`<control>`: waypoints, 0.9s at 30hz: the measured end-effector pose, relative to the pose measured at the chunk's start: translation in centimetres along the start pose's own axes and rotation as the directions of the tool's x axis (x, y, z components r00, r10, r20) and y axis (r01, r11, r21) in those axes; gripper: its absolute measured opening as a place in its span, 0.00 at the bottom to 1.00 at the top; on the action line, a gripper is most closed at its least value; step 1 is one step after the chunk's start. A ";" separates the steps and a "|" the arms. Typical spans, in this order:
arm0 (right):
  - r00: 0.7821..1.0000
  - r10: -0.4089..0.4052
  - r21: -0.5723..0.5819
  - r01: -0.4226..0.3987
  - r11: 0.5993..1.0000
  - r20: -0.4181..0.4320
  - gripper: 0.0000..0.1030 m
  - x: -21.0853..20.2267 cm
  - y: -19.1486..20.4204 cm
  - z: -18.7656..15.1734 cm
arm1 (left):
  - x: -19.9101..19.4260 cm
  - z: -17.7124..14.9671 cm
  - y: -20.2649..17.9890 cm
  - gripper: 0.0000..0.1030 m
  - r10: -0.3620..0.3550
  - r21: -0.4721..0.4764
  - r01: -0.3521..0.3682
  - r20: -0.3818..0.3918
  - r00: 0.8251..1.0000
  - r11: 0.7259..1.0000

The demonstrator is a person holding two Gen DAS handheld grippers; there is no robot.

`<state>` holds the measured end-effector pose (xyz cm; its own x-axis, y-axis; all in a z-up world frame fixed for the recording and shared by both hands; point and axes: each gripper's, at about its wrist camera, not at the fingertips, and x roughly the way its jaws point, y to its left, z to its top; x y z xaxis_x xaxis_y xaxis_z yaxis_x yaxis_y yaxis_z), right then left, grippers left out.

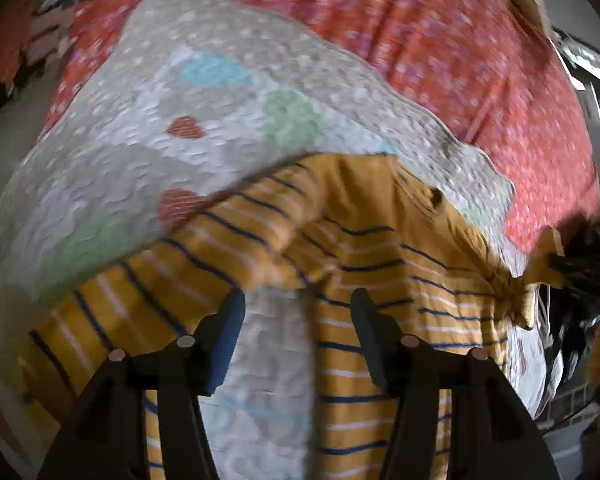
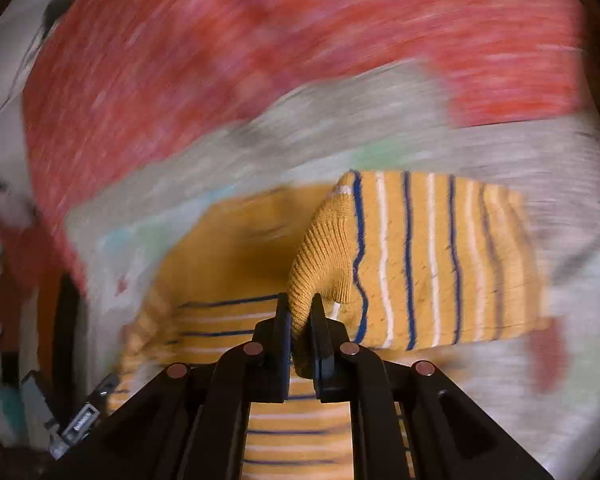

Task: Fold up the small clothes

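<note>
1. The right gripper's (image 2: 300,312) fingers (image 2: 283,320) are pinching the ribbed cuff (image 2: 320,256) of a mustard sweater (image 2: 432,260), the knit bunched between the two black pads and hanging down behind them.
2. The left gripper's (image 1: 298,308) fingers (image 1: 230,320) stand spread apart with nothing between them; no cloth touches either pad. One finger shows a blue pad face.
3. The sweater is yellow with thin navy and white stripes. In the left wrist view it lies spread on a pale quilt (image 1: 140,120), its body running out from under the gripper and its plain yellow collar area (image 1: 380,196) near the middle of the picture.
4. In the right wrist view the sleeve rises from the pinched cuff and stretches to the right, stripes running upright, lifted over the rest of the sweater that lies below the gripper.
5. The quilt is grey-white with hearts in red, green and blue, and has a scalloped edge.
6. Under the quilt lies a red flowered bedspread (image 1: 460,48), filling the upper part of both views.
7. At the right edge of the left wrist view a corner of yellow cloth is held at a dark, blurred shape (image 1: 580,264); what that shape is cannot be told for certain.
8. The right wrist view is heavily smeared around its edges; only the cuff and sleeve are sharp.
</note>
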<state>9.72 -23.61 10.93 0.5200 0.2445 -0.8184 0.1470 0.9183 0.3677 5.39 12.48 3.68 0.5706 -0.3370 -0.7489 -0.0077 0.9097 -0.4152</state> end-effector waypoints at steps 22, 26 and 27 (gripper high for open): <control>0.984 0.155 -0.117 -0.165 0.979 -0.091 0.42 9.8 8.3 -2.0 | 0.9 1.5 4.3 0.61 -0.091 -0.163 0.083 -0.039 0.995 0.983; 0.999 0.036 0.003 -0.036 0.999 -0.021 0.43 6.4 0.2 -2.2 | 1.1 2.5 2.1 0.61 -0.155 -0.145 0.152 -0.015 0.988 0.978; 1.000 0.029 0.033 -0.029 0.999 -0.011 0.44 5.5 -1.6 -2.3 | 1.4 2.9 1.7 0.61 -0.179 -0.155 0.175 -0.017 0.984 0.972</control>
<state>10.45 -22.98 4.81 0.5146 0.2746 -0.8123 0.1593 0.9002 0.4053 8.55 14.22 3.46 0.5489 -0.4987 -0.6708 -0.0353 0.7880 -0.6147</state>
